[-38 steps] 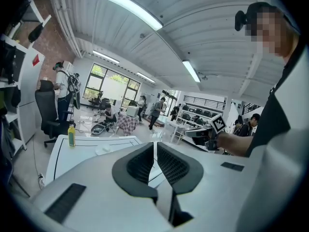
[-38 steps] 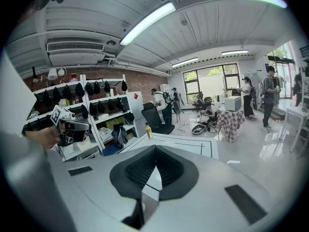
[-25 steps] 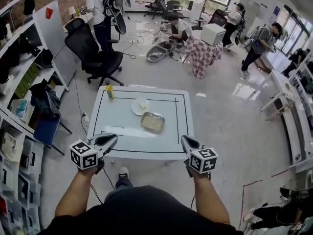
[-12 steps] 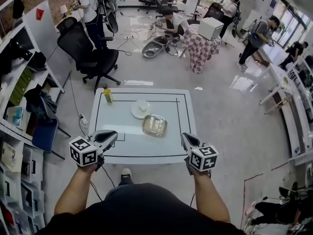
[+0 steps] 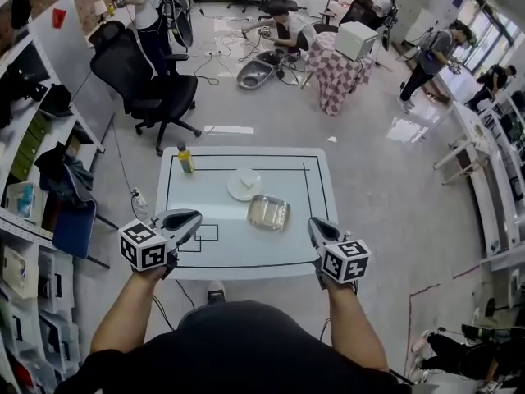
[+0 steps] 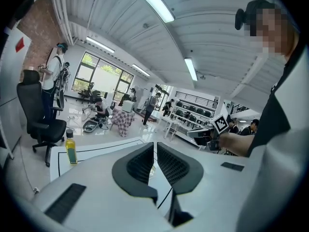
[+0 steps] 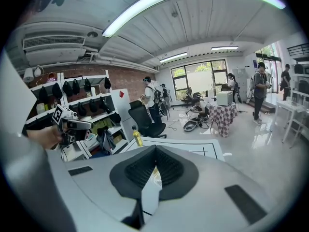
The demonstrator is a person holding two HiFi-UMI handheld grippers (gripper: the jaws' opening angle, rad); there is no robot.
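Worktop (image 5: 215, 253), white and rectangular, ruled with black lines, carries three things: one slim bottle (image 5: 186, 159) of yellow liquid, one round white plate (image 5: 244, 185), and one shiny tray (image 5: 268, 212) with rounded corners just beside the plate. Two tools hover at the near edge, the left tool (image 5: 190, 217) and the right tool (image 5: 314, 224). Each has ribbed black jaws closed on nothing. The tray lies nearest them.

You're standing in a big open robotics lab or workshop. To the left of the white table (image 5: 287, 253) with its black marked lines stand storage shelves (image 5: 33, 121). Behind it are an office chair (image 5: 135, 72) and people (image 5: 287, 23) working amid gear on the floor. To its right are long benches (image 5: 492, 162), and strip lights (image 7: 135, 11) hang overhead.
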